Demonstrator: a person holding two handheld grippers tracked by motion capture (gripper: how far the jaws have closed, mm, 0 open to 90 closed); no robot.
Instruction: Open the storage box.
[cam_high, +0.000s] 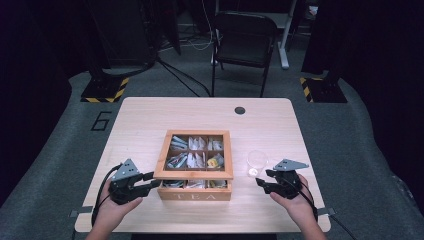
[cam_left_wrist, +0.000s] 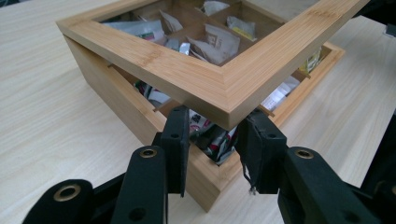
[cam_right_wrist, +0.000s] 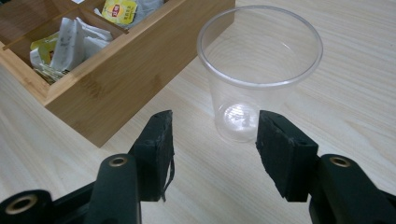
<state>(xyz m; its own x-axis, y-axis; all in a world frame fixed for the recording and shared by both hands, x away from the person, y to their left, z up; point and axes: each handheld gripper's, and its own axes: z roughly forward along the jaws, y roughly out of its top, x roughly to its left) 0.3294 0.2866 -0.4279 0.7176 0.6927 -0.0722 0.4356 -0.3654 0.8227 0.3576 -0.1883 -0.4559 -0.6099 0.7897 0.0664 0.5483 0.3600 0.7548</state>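
Observation:
A wooden tea box (cam_high: 195, 196) marked TEA stands on the table's near middle, with tea bags (cam_left_wrist: 219, 39) in its compartments. Its windowed lid (cam_left_wrist: 187, 70) is tilted up off the box (cam_left_wrist: 107, 93) on the near side, leaving a gap. My left gripper (cam_high: 150, 182) is shut on the lid's near left corner, one pad on each side (cam_left_wrist: 215, 149). A clear plastic cup (cam_high: 257, 162) stands upright just right of the box. My right gripper (cam_high: 262, 180) rests near it, open; the cup (cam_right_wrist: 259, 60) stands just ahead of the spread jaws (cam_right_wrist: 212, 144), untouched.
The light wooden table (cam_high: 150, 120) has a small dark hole (cam_high: 240, 110) near its far edge. A black folding chair (cam_high: 245, 40) stands beyond the table. The box wall (cam_right_wrist: 121, 79) lies close to the left of the cup.

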